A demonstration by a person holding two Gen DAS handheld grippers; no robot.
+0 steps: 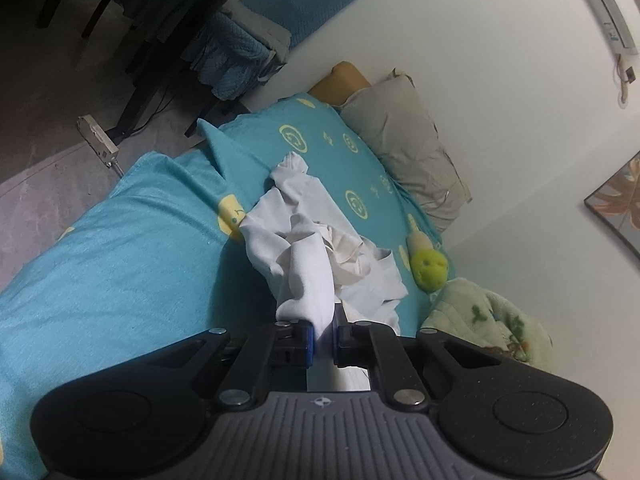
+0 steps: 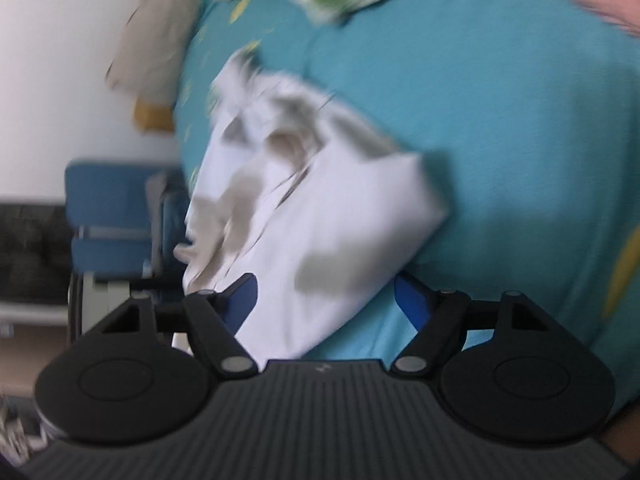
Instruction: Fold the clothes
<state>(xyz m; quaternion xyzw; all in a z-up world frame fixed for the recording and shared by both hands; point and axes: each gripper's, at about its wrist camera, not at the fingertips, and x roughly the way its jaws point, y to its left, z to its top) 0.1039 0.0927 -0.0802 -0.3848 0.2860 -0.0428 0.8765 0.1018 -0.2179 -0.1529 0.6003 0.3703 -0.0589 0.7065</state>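
The white garment (image 1: 320, 240) lies crumpled on the bed (image 1: 120, 248), no tidy fold showing. The left gripper (image 1: 324, 340) has its jaws pinched on a bunched edge; the right gripper (image 2: 324, 300) hangs with jaws wide apart around loose cloth, gripping nothing, so the folding looks far from finished.

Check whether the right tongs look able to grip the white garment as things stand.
Probably yes: the right tongs are open with the white garment lying between the blue fingers; nothing blocks, though the view is blurred.

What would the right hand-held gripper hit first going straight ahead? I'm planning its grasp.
Probably the white garment: it already lies between the open right hand-held gripper fingers, though blur hides depth.
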